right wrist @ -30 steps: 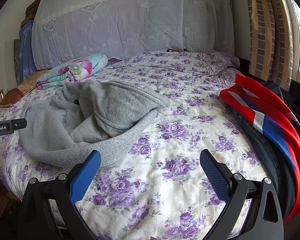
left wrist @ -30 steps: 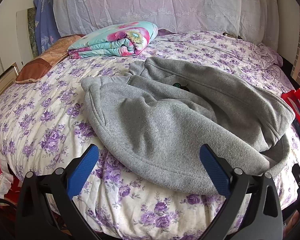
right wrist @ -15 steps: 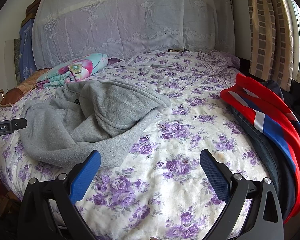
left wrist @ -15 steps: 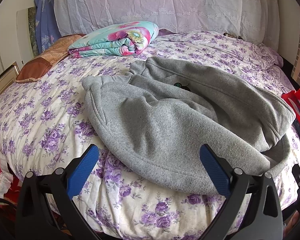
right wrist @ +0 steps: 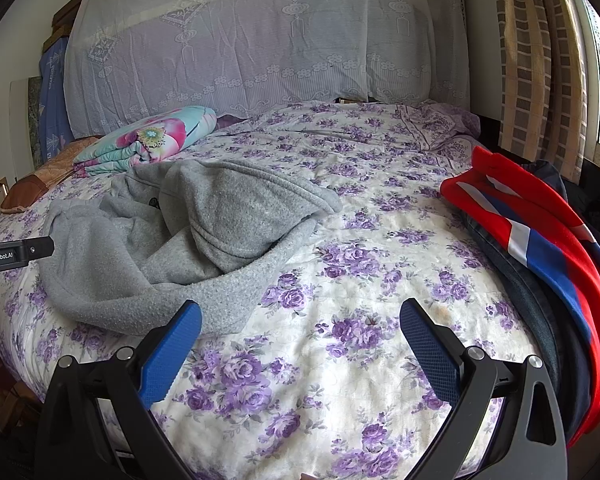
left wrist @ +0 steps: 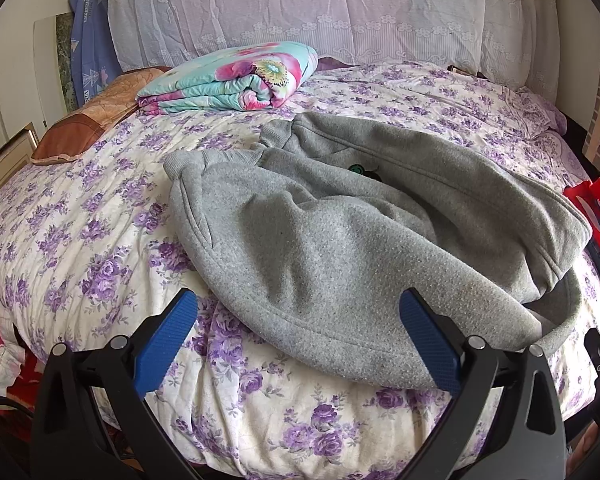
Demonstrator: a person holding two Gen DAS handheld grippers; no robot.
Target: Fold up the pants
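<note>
We see the grey fleece pants [left wrist: 340, 232] lying crumpled on the bed [left wrist: 80, 240], whose cover is white with purple flowers; they sit toward the near edge, on the left half of the bed in the right wrist view [right wrist: 172, 240]. One leg is flopped over the other, so the fabric is bunched in thick folds rather than laid flat, and a small dark-green emblem [left wrist: 358, 169] peeks out from between the layers. The ribbed waistband [left wrist: 204, 158] lies at the far left of the heap. Our left gripper [left wrist: 298, 320] hangs just off the near edge of the bed with its jaws spread wide, its blue pads [left wrist: 166, 336] on either side of the nearest hem of the pants, holding nothing. Our right gripper [right wrist: 300, 332] is likewise wide apart and holds nothing, over bare bedcover just to the right of the pants; its left pad [right wrist: 172, 352] sits near the closest fold of fleece, though we cannot tell whether it touches. Further back, a folded floral quilt [left wrist: 236, 80] rests near the lace-draped headboard [left wrist: 320, 12], and beside it lies a brown pillow [left wrist: 84, 128]. On the right edge of the bed a red, white and blue garment [right wrist: 540, 240] lies on top of dark clothing [right wrist: 540, 312].
</note>
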